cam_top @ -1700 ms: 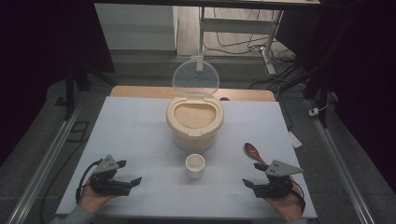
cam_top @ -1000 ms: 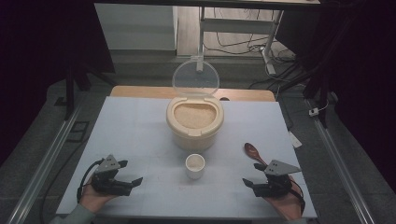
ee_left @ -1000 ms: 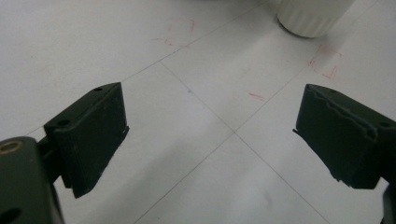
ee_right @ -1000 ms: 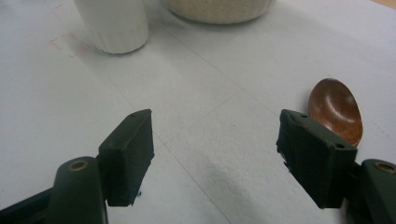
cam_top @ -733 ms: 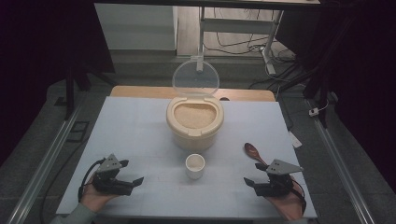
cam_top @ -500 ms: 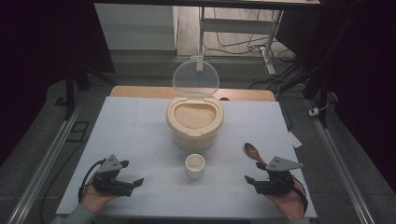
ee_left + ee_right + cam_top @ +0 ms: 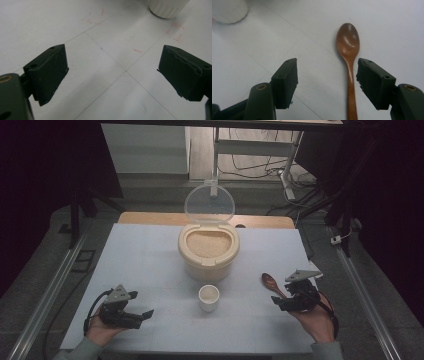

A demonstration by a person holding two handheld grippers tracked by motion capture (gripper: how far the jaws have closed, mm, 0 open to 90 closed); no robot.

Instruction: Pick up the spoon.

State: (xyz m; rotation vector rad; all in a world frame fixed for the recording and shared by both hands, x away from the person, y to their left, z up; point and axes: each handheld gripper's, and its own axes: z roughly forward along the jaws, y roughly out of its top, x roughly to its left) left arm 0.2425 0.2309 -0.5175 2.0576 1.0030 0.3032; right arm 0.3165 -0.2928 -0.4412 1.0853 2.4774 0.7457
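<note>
A beige pot (image 7: pixel 207 262) full of rice stands mid-table with its clear lid (image 7: pixel 209 202) tipped up behind it. In front of it is a small white cup (image 7: pixel 208 297). A brown wooden spoon (image 7: pixel 270 282) lies flat to the cup's right. My right gripper (image 7: pixel 277 305) hovers over the spoon's handle. Its jaws have just been closing a little but stay wide, and in the right gripper view the spoon (image 7: pixel 348 42) lies below my right gripper (image 7: pixel 327 72), close to the right-hand jaw and untouched. My left gripper (image 7: pixel 140 304) rests open at the front left, holding nothing (image 7: pixel 113 62).
A white sheet (image 7: pixel 150 260) covers the table, with thin lines and faint red marks (image 7: pixel 175 32) on it. The cup's ribbed base (image 7: pixel 167 7) lies ahead of the left jaws. Metal rails run along both table sides, and dark stands and cables lie beyond the far edge.
The right hand has lifted and edged forward over the spoon's handle, and its jaws have narrowed slightly. The left hand, the cup, the pot and the spoon have not moved.
</note>
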